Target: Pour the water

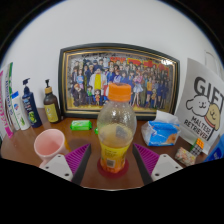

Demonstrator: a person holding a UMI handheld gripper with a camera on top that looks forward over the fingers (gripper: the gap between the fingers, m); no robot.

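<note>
A wide-angle look forward along a hand-held gripper (113, 165) over a wooden desk (30, 150) set against a white wall.

A clear plastic bottle (115, 132) with an orange cap (119, 93) stands upright between the two fingers, right at the pink pads (146, 159). The pads sit close against its lower body on both sides, but whether they actually press on it cannot be told. The bottle's lower part is yellow-orange, either a label or liquid; no words on it can be read. Its cap looks to be still on, so pouring appears not to have begun. The grip is low on the body, which would probably let the bottle be lifted and tipped.

Just ahead and to the left of the fingers sits a pink cup (49, 146), mouth up, near the bottle but apart from it; it is likely the vessel to be filled.

Beyond the bottle, a framed group photo (120, 80) leans against the wall. To the left of it stand several toiletry bottles (30, 104), a dark one with a pump among them, and a small green packet (81, 125) lies on the desk. To the right are a blue and white tissue pack (160, 130) and a white bag (201, 105) printed with "GIFT" in large letters; smaller print below it is too small to make out.
</note>
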